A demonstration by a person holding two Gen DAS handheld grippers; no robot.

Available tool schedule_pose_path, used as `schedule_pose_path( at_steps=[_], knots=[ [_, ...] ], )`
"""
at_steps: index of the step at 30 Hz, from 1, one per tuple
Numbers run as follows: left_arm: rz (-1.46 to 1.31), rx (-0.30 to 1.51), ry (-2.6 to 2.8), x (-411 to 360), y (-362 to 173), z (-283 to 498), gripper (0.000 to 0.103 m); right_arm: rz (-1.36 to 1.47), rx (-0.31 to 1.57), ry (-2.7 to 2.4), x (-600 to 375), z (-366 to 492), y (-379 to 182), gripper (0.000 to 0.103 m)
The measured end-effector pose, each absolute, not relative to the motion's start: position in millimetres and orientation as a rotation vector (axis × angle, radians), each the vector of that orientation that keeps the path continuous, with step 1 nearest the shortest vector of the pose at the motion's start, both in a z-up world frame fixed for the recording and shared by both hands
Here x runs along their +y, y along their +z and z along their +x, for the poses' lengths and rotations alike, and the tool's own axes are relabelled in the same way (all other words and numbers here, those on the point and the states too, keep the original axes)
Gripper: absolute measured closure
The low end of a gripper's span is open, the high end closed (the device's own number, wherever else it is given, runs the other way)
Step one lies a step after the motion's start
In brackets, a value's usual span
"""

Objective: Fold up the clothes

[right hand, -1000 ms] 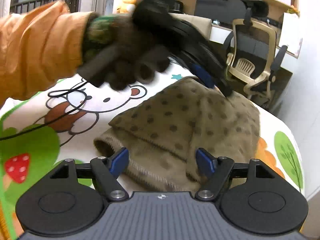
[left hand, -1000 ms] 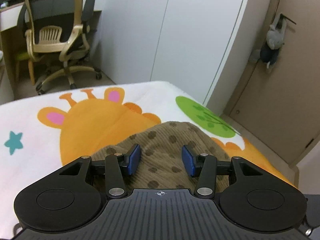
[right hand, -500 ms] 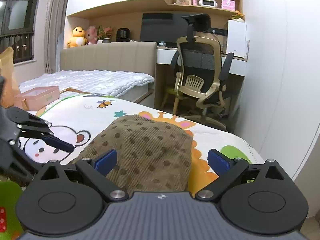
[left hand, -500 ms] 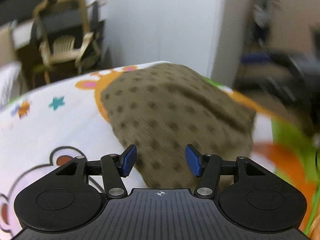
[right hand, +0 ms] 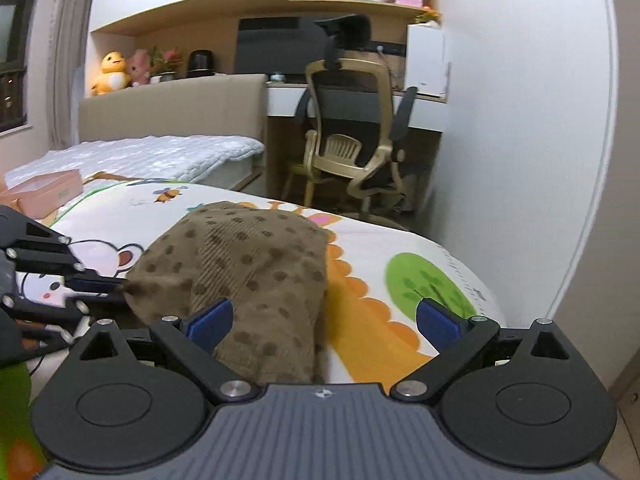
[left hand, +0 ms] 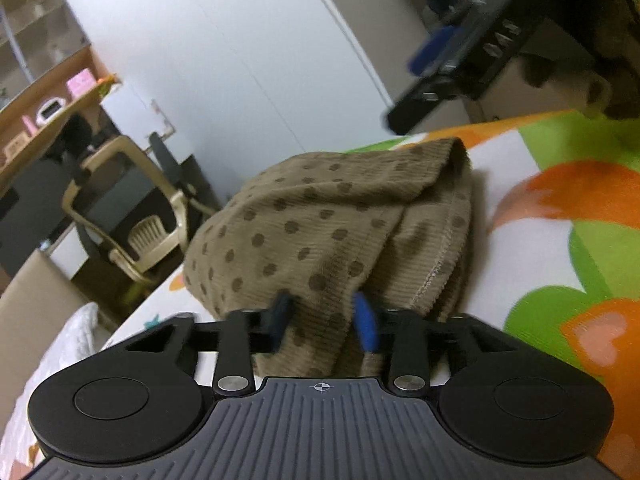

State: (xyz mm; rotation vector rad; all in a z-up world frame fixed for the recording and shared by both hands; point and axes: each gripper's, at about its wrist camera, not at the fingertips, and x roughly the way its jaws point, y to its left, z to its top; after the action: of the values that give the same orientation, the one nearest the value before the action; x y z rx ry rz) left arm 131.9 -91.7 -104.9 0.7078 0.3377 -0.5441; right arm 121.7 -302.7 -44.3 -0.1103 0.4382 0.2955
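A brown corduroy garment with dark dots (left hand: 320, 220) lies bunched and partly folded on the cartoon-print bed sheet (left hand: 540, 240). My left gripper (left hand: 322, 324) is shut on a fold at the garment's near edge, with cloth pinched between the blue pads. In the right wrist view the garment (right hand: 248, 260) sits in the middle of the sheet (right hand: 400, 264), and the left gripper (right hand: 100, 282) bites its left corner. My right gripper (right hand: 324, 320) stands wide open just above the garment's near end, holding nothing. Its blurred blue pad (left hand: 434, 46) shows above the garment's far side, held by a gloved hand (left hand: 592, 40).
An office chair (right hand: 352, 140) stands at a desk beyond the bed's far edge. A pink box (right hand: 44, 196) rests on the bed at the left. A white wardrobe wall (right hand: 520, 140) runs along the bed's right edge.
The left gripper swung round to the garment's edge and closed on a fold of it. The right gripper pulled back from the cloth and opened wider.
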Motion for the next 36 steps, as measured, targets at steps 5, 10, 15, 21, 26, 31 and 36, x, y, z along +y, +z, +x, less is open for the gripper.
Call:
schedule_pose_path(
  at_steps=[5, 10, 15, 21, 26, 31, 36],
  knots=[
    [0.634, 0.359, -0.546, -75.1, -88.1, 123.9, 0.096, -0.103, 0.429, 0.297, -302.5, 121.7, -42.7, 0.004],
    [0.522, 0.512, -0.633, -59.9, -90.8, 112.1, 0.098, -0.115, 0.413, 0.365, -280.2, 134.0, -39.1, 0.004],
    [0.3, 0.574, -0.626, -39.0, -79.5, 129.8, 0.079, -0.16, 0.512, 0.396, -257.3, 163.9, -61.0, 0.001],
    [-0.119, 0.631, -0.565, -12.1, -56.1, 195.3, 0.037, -0.132, 0.664, 0.376, -268.3, 177.3, -87.6, 0.0],
    [-0.187, 0.685, -0.508, -28.1, -64.9, 257.3, 0.021, -0.224, 0.653, 0.405, -276.3, 173.0, -68.9, 0.0],
    [-0.123, 0.743, -0.491, -50.0, -80.6, 279.6, 0.015, -0.088, 0.526, 0.303, -290.8, 211.5, -26.5, 0.0],
    [-0.095, 0.736, -0.503, -49.1, -83.1, 274.0, 0.013, -0.023, 0.618, 0.313, -263.8, 287.3, -39.6, 0.0]
  ],
)
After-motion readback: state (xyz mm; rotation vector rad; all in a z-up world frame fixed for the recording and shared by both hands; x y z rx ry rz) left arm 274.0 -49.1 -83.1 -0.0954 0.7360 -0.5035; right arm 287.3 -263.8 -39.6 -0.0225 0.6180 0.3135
